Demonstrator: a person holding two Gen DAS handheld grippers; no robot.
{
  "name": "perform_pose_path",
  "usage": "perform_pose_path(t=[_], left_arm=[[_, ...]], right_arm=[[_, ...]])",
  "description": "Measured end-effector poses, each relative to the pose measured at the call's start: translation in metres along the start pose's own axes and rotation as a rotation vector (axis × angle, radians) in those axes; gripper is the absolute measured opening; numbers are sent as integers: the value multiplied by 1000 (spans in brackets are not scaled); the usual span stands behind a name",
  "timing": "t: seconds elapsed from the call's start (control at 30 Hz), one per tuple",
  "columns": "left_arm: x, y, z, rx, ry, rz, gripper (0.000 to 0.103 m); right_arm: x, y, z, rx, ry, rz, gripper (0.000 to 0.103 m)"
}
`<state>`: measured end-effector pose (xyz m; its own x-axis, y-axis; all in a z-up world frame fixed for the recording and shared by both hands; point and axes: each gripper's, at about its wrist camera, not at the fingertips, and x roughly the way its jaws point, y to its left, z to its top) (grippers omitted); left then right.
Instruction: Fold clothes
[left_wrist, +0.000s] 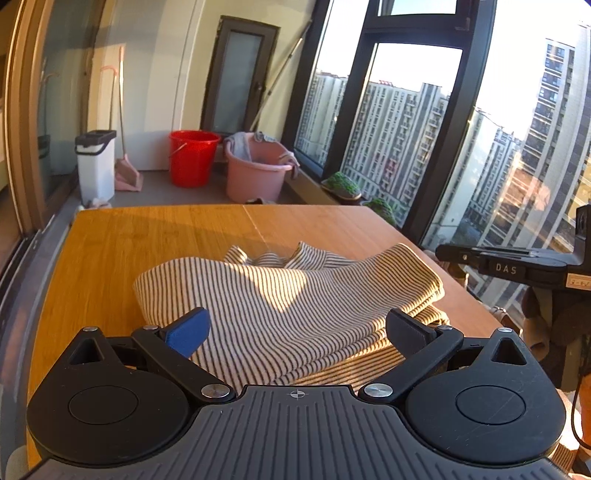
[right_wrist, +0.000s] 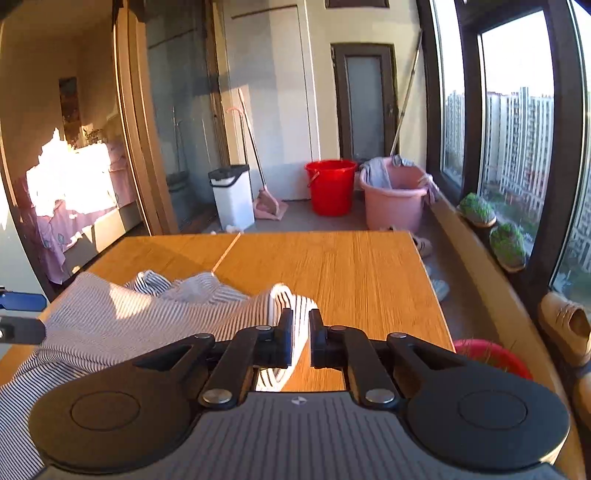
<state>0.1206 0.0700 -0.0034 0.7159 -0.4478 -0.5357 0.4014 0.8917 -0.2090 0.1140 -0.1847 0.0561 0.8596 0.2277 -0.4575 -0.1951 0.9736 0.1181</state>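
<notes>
Right tool (right_wrist: 300, 334) first: its two black fingers stand almost together, a thin slit between them, and the folded edge of the cream-and-dark striped knit garment (right_wrist: 122, 325) lies just at and behind its left finger. Whether the pads actually pinch that edge I cannot tell; the cloth seems to run beside the finger rather than through the slit. Left tool (left_wrist: 297, 328) is spread wide, one blue-padded finger and one black, with the same garment (left_wrist: 266, 295) lying between and just ahead of them, untouched by either pad.

Outward from both tools, the garment sits bunched in loose layers on the near half of the orange-brown wooden counter (left_wrist: 147, 236), its collar ruffled at the far side (strong sun makes the creases hard to read). Beyond the counter's far end stand a red plastic bucket (left_wrist: 192, 157) and a pink plastic tub (left_wrist: 255, 171).

Judging by this, the fold is midway: layers are stacked but uneven. Next calls for a sure pinch on a corner or edge, then a smooth carry across.
</notes>
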Motion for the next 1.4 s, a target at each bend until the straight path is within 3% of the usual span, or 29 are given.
perform_pose_path(t=[0.07,0.13,0.27,0.5,1.13,1.2,1.3,1.4], left_arm=[[10,-2,-3,-1,14,6,103],[21,-1,-9,-2,33,35,103],[35,-3,-19,25,48,90,103],[36,-10,-26,98,43,126,103],[36,-7,-25,94,29,111,103],[31,-6,-23,74,12,96,103],[17,5,-14,-43,-69,36,103],[18,18,-10,-103,-93,56,103]], right_arm=[[-6,8,6,34,-25,95,35],[5,11,1,96,10,167,48],[46,6,-24,206,137,169,45],[49,6,-36,190,117,148,41],[47,14,-37,146,105,157,56],[47,12,-38,145,105,160,57],[47,10,-38,149,104,168,59],[47,9,-38,152,103,176,62]])
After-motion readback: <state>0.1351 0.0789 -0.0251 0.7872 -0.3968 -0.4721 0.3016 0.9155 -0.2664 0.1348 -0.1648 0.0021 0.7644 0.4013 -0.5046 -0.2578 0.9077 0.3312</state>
